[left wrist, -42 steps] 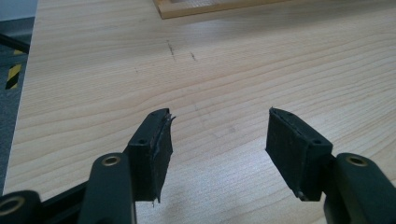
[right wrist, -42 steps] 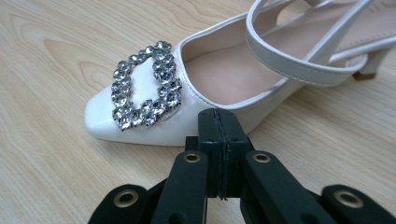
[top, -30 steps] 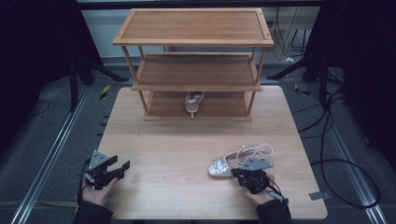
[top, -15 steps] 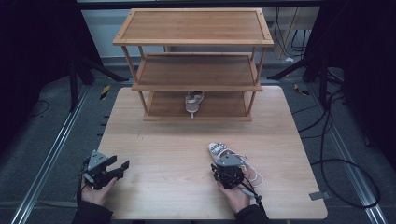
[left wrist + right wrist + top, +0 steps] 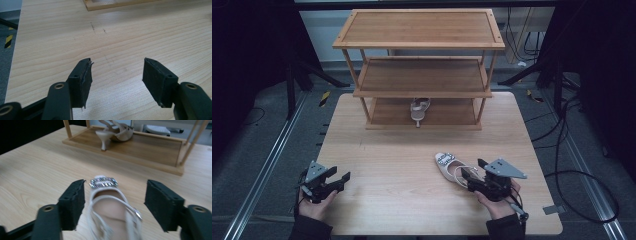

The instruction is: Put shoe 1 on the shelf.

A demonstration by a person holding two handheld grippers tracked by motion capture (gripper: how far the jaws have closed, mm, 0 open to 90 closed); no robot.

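Note:
A pale heeled sandal (image 5: pixel 446 165) with a jewelled buckle lies on the wooden table (image 5: pixel 412 150), toe toward the rack. My right gripper (image 5: pixel 473 172) sits just behind it. In the right gripper view the sandal (image 5: pixel 110 207) lies between the jaws of this gripper (image 5: pixel 114 200). They have just been opening, stand wide and do not press on the sandal. Its mate (image 5: pixel 419 109) stands on the bottom board of the wooden shoe rack (image 5: pixel 422 45), heel toward me (image 5: pixel 117 131). My left gripper (image 5: pixel 339 177) rests open at the near left, with bare table between its jaws (image 5: pixel 116 75).
The three-tier rack (image 5: pixel 160 152) takes up the far half of the table. Cables (image 5: pixel 562 150) trail on the floor to the right, and metal rails (image 5: pixel 267 165) run along the left side. Bare wood (image 5: pixel 125 37) stretches between the two grippers.
The right gripper swung left with the sandal, then came back right and opened; the sandal now lies flat with its toe toward the rack. The left gripper has stayed still.

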